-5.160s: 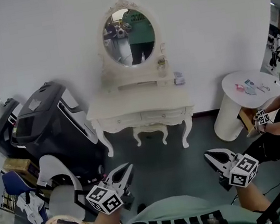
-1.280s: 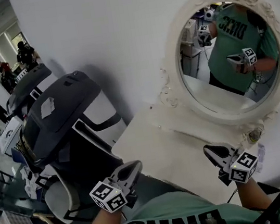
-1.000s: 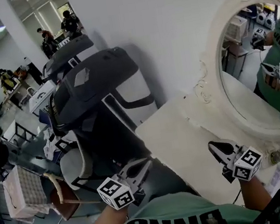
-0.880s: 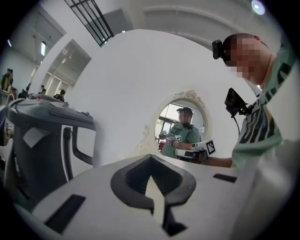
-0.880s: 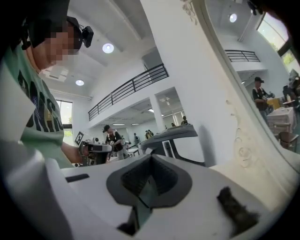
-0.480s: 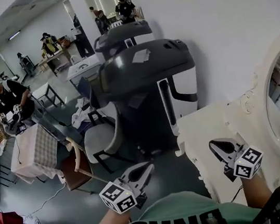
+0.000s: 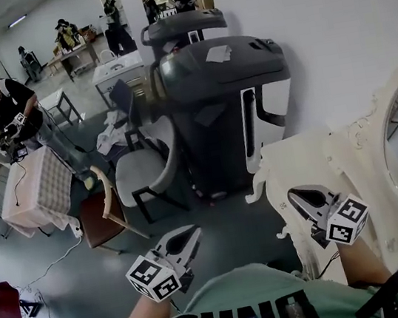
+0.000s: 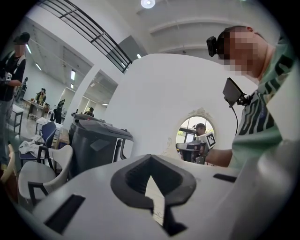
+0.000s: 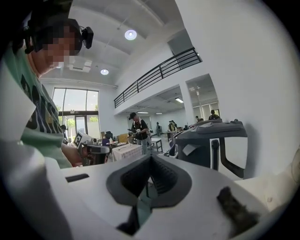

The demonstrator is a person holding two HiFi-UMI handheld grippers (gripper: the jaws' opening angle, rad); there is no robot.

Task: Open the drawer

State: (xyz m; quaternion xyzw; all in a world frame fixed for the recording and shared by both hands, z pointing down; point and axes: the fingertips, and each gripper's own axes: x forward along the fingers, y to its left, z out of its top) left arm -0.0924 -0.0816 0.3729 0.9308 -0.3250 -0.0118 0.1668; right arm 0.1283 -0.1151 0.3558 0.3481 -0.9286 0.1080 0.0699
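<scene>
Both grippers carried nothing.
Left gripper (image 7: 192, 232), lower centre, had jaws pressed together; right gripper (image 7: 293, 195), lower right, likewise, over the white dressing table (image 7: 297, 165).

Grey machine (image 7: 213, 107), pale chair (image 7: 143, 182); checked table (image 7: 36, 191)

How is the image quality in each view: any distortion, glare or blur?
Head view: strong fisheye bending, the white wall evenly lit. Left gripper view: dark round vignette, the ceiling lamp glares. Right gripper view: same vignette, the windows are washed out.
</scene>
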